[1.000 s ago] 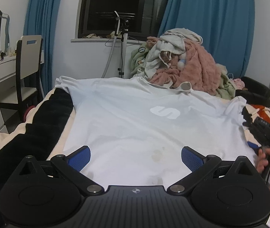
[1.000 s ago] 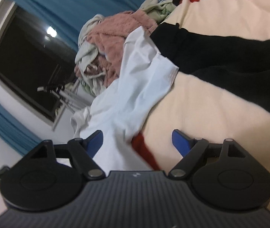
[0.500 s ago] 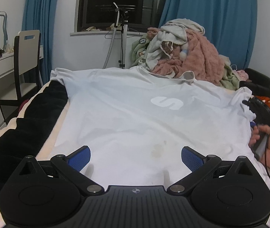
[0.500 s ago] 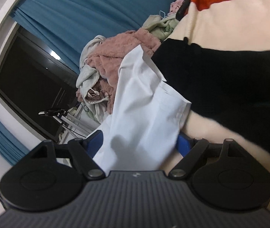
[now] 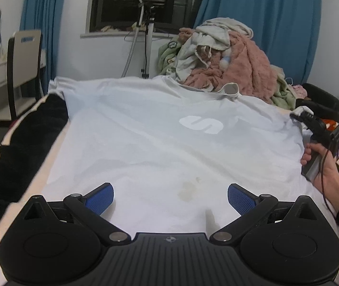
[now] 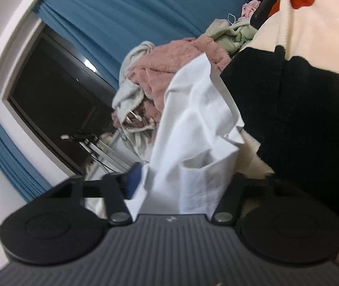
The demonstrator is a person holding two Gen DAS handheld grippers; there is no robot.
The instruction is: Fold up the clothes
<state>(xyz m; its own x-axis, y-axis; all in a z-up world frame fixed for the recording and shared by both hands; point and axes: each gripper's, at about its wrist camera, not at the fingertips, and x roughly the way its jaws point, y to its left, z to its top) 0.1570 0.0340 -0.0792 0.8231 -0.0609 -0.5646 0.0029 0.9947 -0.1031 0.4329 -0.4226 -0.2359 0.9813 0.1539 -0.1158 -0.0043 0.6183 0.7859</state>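
T-shirt: white, with a pale logo on the chest, it lies spread flat on the bed straight ahead of your left hand-held gripper, collar at the far end. Your left hand-held gripper hovers low over the near hem with its blue pads wide apart and only flat cloth showing between them; they grip nothing. A faint yellowish stain sits on the cloth just beyond the pads.

Off to the right of that gripper, your right hand holds the right hand-held gripper at the shirt's right sleeve. Seen from the right wrist, the bunched sleeve fills the gap of the right hand-held gripper, whose jaws are closing on it. The left blue pad is against the cloth; the other pad is hidden behind the fabric, so you cannot tell whether the grip is firm.

Beyond the collar a heap of clothes is piled, pink, green and cream. A black, cream and orange blanket covers the bed on both sides of the shirt. A chair stands far left of the left gripper, near blue curtains.
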